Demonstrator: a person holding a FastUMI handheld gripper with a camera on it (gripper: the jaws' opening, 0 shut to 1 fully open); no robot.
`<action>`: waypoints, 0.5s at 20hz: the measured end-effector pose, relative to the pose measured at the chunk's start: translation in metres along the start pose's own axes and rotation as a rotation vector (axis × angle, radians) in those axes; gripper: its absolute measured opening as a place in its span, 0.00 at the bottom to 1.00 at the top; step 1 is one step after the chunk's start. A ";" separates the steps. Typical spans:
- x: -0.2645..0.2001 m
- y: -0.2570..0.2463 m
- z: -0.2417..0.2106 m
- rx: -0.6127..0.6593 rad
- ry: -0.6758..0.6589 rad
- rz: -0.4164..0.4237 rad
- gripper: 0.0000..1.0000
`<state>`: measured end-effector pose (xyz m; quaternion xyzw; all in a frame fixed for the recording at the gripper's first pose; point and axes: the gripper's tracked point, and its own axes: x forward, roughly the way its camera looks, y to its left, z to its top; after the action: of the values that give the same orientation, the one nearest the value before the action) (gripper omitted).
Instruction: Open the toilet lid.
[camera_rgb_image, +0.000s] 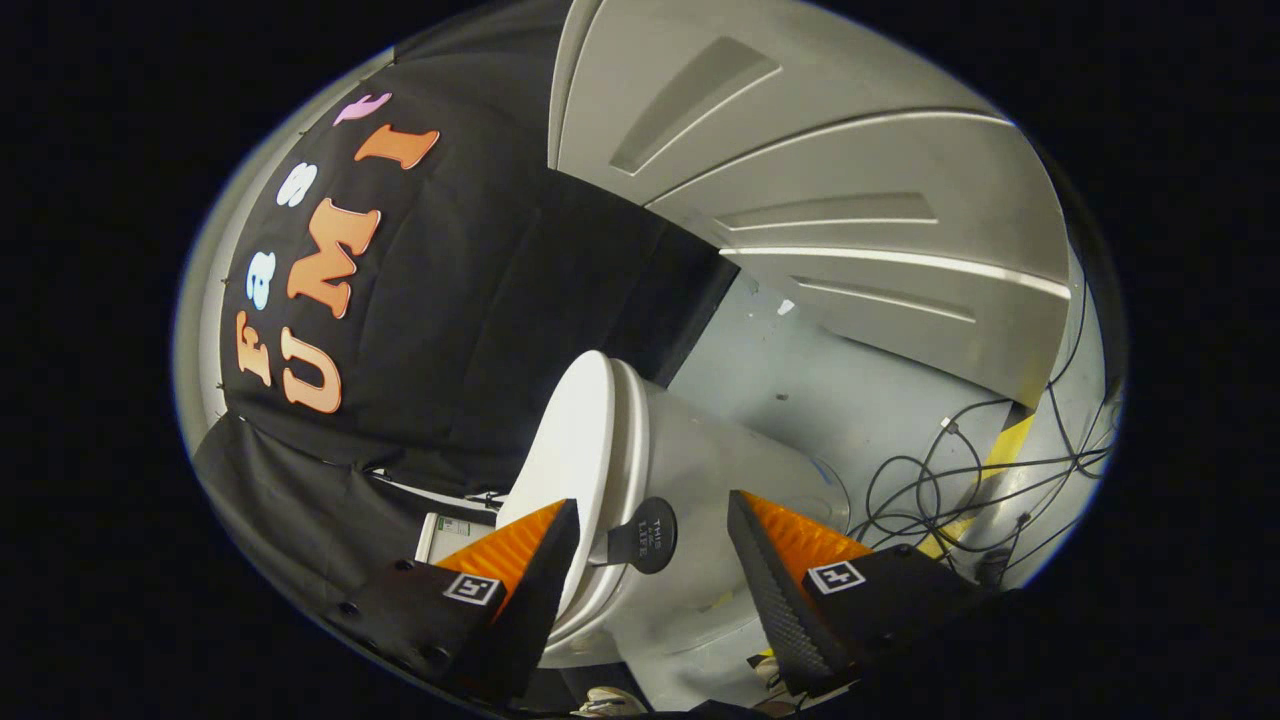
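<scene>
Jaws (652, 560) wide open, gripping nothing. Toilet (700, 470) just ahead, seen tilted; lid (572, 450) closed on the seat, edge-on, running down between the fingers, nearer the left one. Round dark lift tab (645, 535) sticking out from lid rim, sitting in the gap, touching neither finger. Cables (960, 480) on floor (830, 390) right of toilet; grey panelled door (800, 170) beyond.

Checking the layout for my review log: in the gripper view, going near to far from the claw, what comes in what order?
Open claw → round black lift tab between its fingers → white toilet lid → grey floor → white panelled door.
</scene>
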<state>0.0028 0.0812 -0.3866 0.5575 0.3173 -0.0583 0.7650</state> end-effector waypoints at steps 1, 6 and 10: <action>0.003 -0.002 -0.001 -0.008 -0.004 -0.008 0.91; 0.012 -0.002 -0.007 0.048 0.028 0.035 0.58; 0.017 -0.002 -0.002 0.105 0.018 0.048 0.27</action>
<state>0.0143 0.0867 -0.3983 0.6048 0.3073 -0.0515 0.7329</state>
